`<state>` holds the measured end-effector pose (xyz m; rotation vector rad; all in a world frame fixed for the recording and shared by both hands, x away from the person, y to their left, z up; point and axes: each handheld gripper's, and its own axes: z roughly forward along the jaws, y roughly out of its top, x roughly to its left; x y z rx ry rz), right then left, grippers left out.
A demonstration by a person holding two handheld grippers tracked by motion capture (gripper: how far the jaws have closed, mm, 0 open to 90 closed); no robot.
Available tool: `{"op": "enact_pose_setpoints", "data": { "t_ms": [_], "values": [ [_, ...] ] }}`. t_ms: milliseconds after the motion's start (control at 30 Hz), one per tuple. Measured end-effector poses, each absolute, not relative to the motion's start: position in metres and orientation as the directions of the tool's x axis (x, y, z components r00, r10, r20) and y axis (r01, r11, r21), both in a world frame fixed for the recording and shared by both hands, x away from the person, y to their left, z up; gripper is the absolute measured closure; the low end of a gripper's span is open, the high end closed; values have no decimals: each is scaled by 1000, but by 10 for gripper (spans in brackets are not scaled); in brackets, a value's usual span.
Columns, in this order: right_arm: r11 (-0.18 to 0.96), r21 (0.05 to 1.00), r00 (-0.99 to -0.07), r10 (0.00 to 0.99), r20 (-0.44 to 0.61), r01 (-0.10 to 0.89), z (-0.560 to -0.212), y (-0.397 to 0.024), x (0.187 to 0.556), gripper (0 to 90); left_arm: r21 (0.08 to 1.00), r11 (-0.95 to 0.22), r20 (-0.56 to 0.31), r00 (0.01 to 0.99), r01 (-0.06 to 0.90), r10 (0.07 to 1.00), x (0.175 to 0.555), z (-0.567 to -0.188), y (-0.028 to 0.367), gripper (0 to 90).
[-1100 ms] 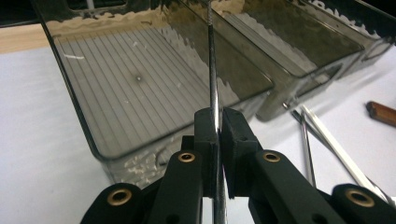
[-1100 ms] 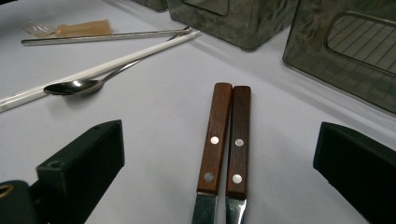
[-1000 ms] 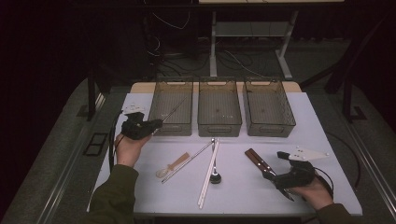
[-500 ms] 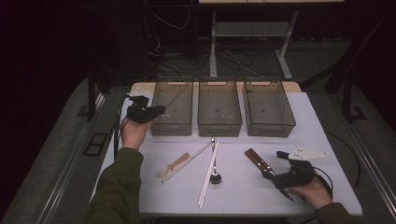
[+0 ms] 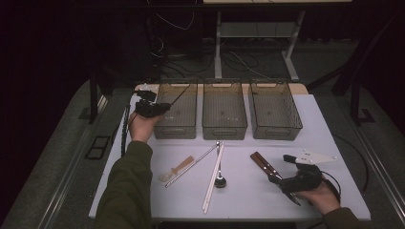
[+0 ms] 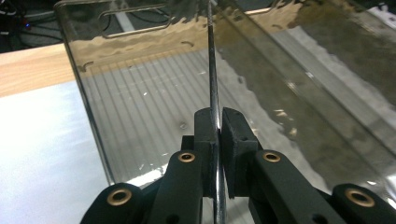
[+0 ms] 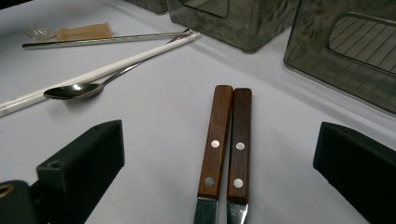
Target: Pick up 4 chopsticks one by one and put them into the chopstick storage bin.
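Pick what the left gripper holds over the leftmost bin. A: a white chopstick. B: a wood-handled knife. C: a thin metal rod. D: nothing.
C: the left gripper has its jaws shut on a thin metal rod above the leftmost bin.

The person wore an olive-green sleeve [image 5: 125,191], and each black hand-held gripper [image 6: 215,135] had blocky jaws with brass-ringed screw holes.
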<state>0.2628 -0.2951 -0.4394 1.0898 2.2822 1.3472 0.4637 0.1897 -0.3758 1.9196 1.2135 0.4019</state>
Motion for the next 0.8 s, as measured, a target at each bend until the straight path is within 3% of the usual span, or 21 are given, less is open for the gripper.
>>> {"op": "enact_pose_setpoints", "data": {
  "t_ms": [500, 633, 800],
  "values": [
    [282, 837, -677, 723, 136, 469, -440, -296, 263, 21, 747, -177, -171, 442, 641, 881, 483, -393, 181, 840],
    [281, 839, -677, 724, 134, 467, -440, -296, 263, 21, 738, -207, -136, 442, 642, 887, 482, -395, 178, 700],
    [284, 838, -678, 723, 132, 466, -440, -296, 263, 21, 757, -207, -150, 473, 620, 868, 477, -394, 178, 646]
  ]
}}
